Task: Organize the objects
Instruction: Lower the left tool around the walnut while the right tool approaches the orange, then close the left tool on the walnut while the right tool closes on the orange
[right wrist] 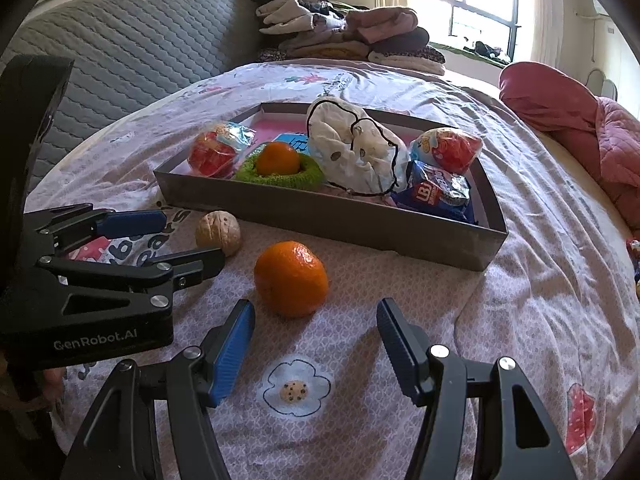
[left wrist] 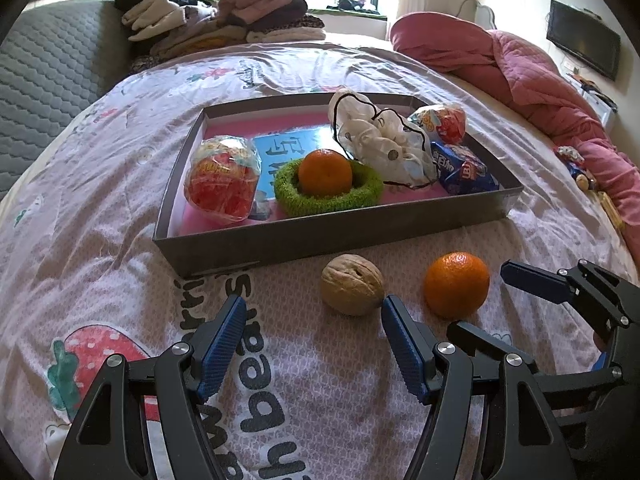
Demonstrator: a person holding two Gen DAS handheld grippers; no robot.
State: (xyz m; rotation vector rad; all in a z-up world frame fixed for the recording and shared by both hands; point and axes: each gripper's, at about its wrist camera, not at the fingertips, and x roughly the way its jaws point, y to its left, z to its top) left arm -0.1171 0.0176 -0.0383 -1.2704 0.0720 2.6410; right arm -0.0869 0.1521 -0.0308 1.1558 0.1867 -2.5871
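**Both grippers wide open over the bed, nothing held**

Left wrist view: my left gripper [left wrist: 312,316] is spread wide w/ nothing between the blue pads. Walnut [left wrist: 352,285] sits on the bedspread [left wrist: 120,208] just beside the right pad, near the tray's front wall. Loose orange [left wrist: 457,285] lies right of the walnut, a gap between them. Tray [left wrist: 320,236] holds a 2nd orange [left wrist: 325,172] in a green nest [left wrist: 362,194], snack packs and a white bag [left wrist: 374,140].

Right wrist view: my right gripper [right wrist: 316,320] is also wide open, empty. Loose orange [right wrist: 291,278] lies just ahead of the pads, nearer the left one, not touched. Walnut [right wrist: 218,233] is further left, by the left gripper's tips [right wrist: 188,240]. Tray [right wrist: 340,220] is behind both.
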